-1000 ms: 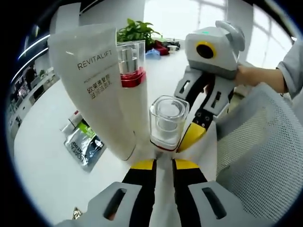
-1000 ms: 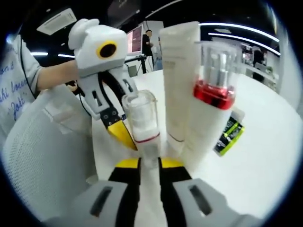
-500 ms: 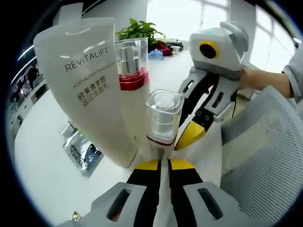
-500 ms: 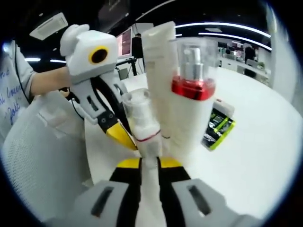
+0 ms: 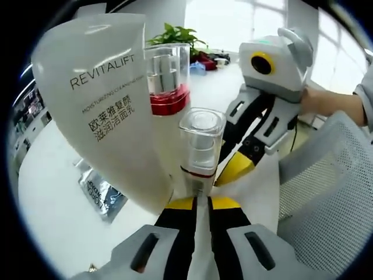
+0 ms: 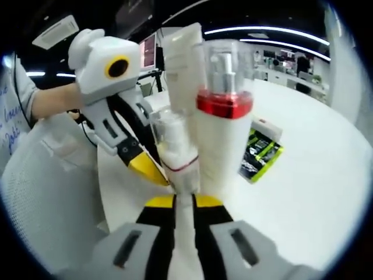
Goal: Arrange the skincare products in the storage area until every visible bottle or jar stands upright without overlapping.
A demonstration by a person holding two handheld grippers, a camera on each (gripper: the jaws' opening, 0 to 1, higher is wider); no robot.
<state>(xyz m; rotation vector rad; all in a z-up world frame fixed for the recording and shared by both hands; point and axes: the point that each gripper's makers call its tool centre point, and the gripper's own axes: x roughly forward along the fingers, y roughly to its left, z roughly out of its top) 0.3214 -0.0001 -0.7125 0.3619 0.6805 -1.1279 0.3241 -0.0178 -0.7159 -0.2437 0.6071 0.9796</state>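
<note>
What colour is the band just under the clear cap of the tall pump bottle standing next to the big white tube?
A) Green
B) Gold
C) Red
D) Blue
C: the tall pump bottle beside the big white tube carries a bright red collar below its clear cap, and the right gripper view shows the same red ring on the bottle.

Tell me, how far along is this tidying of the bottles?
Well along, it seems. Done: the tube, the pump bottle and the small bottle all stand upright. In hand: the left gripper and the right gripper sit at the small bottle's base, fingers nearly together; whether they pinch it is unclear. Left: the three stand crowded, so spacing may still need work. A sachet lies flat on the table.
</note>
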